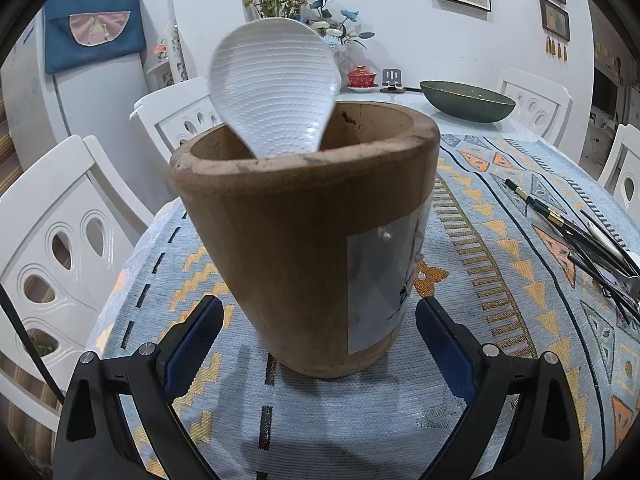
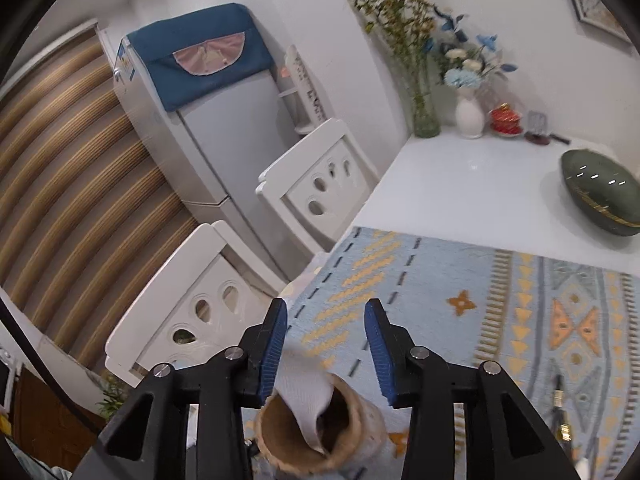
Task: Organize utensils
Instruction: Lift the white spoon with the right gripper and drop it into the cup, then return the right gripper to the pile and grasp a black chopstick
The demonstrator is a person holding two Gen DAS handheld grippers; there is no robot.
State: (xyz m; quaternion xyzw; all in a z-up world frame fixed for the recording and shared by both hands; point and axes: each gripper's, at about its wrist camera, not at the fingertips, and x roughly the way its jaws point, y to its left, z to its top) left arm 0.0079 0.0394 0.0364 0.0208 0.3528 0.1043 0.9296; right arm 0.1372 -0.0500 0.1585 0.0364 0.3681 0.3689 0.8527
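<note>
Left gripper (image 1: 319,322) and right gripper (image 2: 326,330): black plastic linkage arms, silver round screws, ribbed blue finger pads (image 2: 276,344).

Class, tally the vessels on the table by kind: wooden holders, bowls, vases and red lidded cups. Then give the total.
Wooden holder: 1
Green bowl: 1
Vases: 2
Red lidded cup: 1
Total: 5

white spoon (image 1: 272,88), brown holder (image 1: 304,240), blue-orange cloth (image 1: 500,240)
</note>
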